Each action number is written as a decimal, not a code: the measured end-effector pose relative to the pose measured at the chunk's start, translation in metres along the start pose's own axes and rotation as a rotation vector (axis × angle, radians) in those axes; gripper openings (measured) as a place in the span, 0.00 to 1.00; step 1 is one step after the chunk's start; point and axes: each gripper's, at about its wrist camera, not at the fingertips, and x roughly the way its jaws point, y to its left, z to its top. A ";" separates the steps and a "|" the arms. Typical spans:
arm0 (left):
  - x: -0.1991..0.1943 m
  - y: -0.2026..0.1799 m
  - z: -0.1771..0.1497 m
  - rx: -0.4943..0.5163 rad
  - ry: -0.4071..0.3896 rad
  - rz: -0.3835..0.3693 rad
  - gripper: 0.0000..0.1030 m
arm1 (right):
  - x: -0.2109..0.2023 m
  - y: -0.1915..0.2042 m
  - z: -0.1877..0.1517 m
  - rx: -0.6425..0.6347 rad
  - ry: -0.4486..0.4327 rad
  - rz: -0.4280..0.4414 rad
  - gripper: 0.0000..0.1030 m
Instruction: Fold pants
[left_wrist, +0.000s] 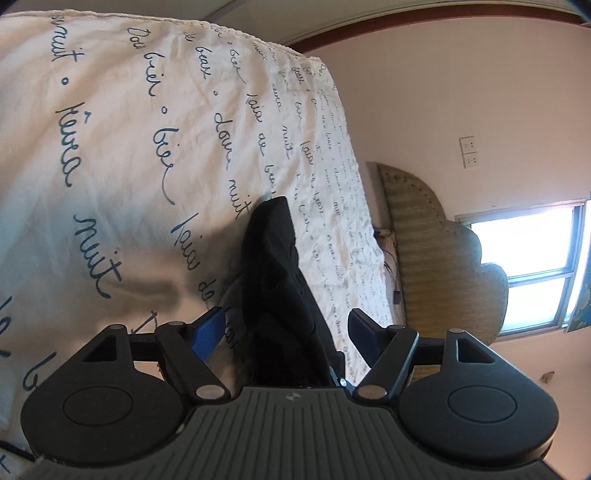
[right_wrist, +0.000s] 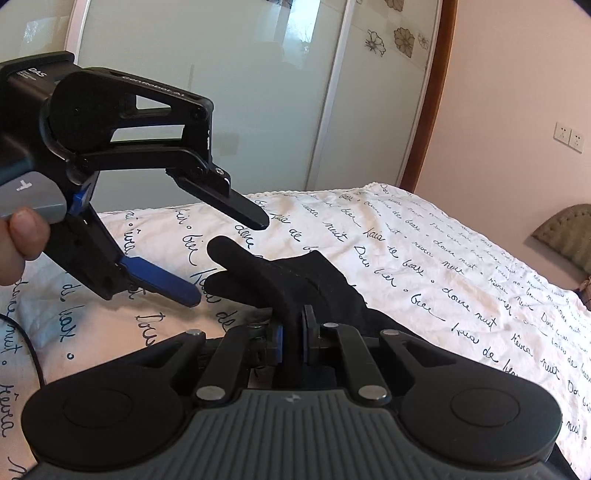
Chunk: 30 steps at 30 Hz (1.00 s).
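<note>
The right gripper (right_wrist: 291, 341) pinches the black pants (right_wrist: 295, 284) just ahead of its pads, lifting a fold off the bedsheet (right_wrist: 424, 258) (probably to offer it). The left gripper (right_wrist: 229, 258) stands spread, fabric between its fingers untouched.

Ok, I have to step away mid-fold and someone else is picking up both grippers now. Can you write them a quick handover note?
Right gripper: shut on a fold of the black pants, lifting it off the bed sheet.
Left gripper: open, jaws either side of a raised tip of the pants, not pressing on it.
Pants: bunched on the white script-printed sheet, in front of both grippers.
Done: one edge gripped.
Left: close the left gripper on the cloth, spread the pants flat, then fold; no neat fold shows yet.
</note>
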 end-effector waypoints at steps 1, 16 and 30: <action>0.003 0.000 -0.002 0.003 -0.003 0.015 0.72 | 0.000 0.000 -0.001 0.004 0.001 0.003 0.08; 0.038 -0.028 -0.017 0.267 -0.194 0.264 0.22 | -0.002 -0.018 -0.010 0.195 0.050 0.124 0.36; 0.073 -0.102 -0.172 1.071 -0.144 0.121 0.15 | -0.032 -0.176 -0.134 1.416 -0.078 0.592 0.88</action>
